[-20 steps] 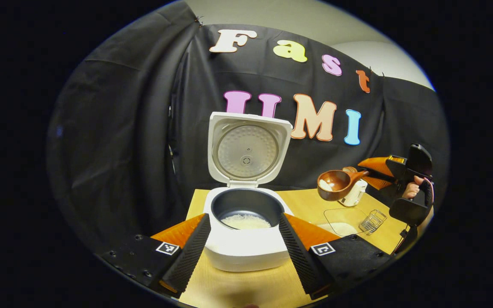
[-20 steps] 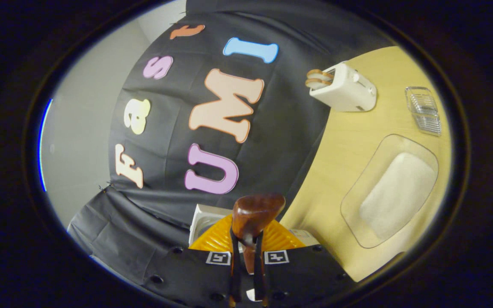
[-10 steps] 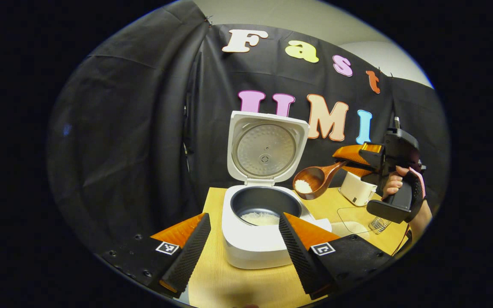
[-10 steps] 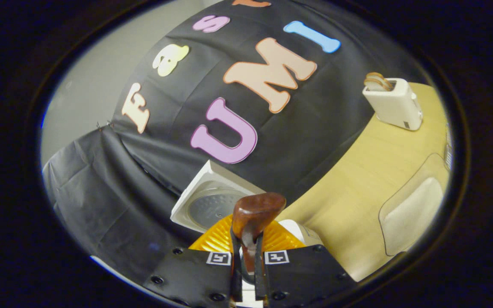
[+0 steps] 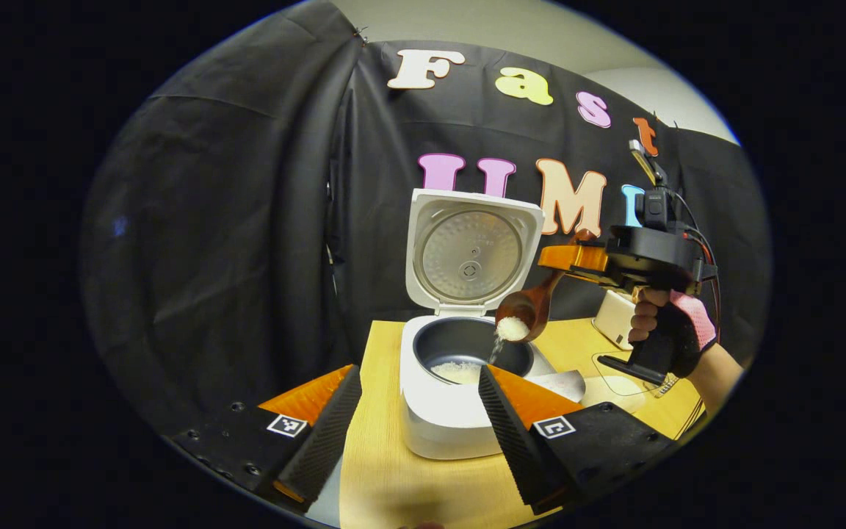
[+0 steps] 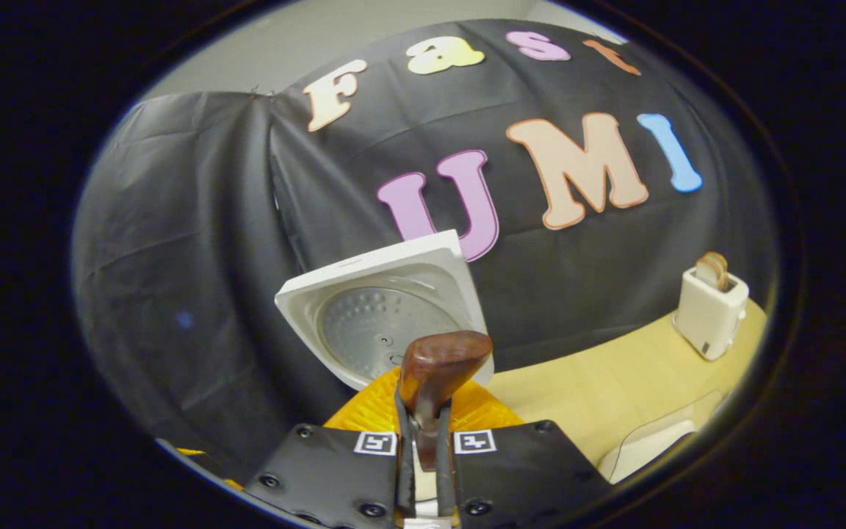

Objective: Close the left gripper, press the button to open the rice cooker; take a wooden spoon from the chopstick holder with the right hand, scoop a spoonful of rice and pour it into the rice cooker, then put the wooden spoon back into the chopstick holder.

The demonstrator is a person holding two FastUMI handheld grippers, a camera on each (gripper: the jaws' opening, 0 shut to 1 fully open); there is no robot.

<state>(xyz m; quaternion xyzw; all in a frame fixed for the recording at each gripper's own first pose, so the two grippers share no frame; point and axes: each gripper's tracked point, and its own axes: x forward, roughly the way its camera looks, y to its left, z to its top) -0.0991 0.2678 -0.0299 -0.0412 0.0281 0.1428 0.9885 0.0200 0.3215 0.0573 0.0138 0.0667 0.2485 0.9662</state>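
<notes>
— Rice, white, heaped in wooden spoon bowl, thin stream falling off lower lip. Hard to follow past pot rim?

— Yes. Lands on pale layer of rice inside dark inner pot, but part of that layer cut off by own right finger of left tongs in left gripper view. Lower front of rice cooker likewise masked by those two fingers.

— State of left tongs?

— Spread wide, pinching nothing; rice cooker between and beyond the fingers, no contact visible.

— And right tongs?

— Pressed together on spoon handle. In right gripper view, right tongs clamp a reddish-brown handle from both sides; spoon bowl hidden below the tongs body there, pot too. Rice cooker lid up, ribbed metal inner plate facing camera.

— Where does the spoon sit relative to things?

— Tilted down to the left, bowl above right rim of inner pot, below and in front of raised lid. Handle runs up-right into right tongs, held by a gloved hand.

— Anything else half seen?

— Clear tray with more rice on wooden worktop, partly behind hand and grip. White chopstick holder at back right with brown handles poking out; in left gripper view mostly hidden behind right tongs. Small wire item near tray edge, too small to name.
</notes>
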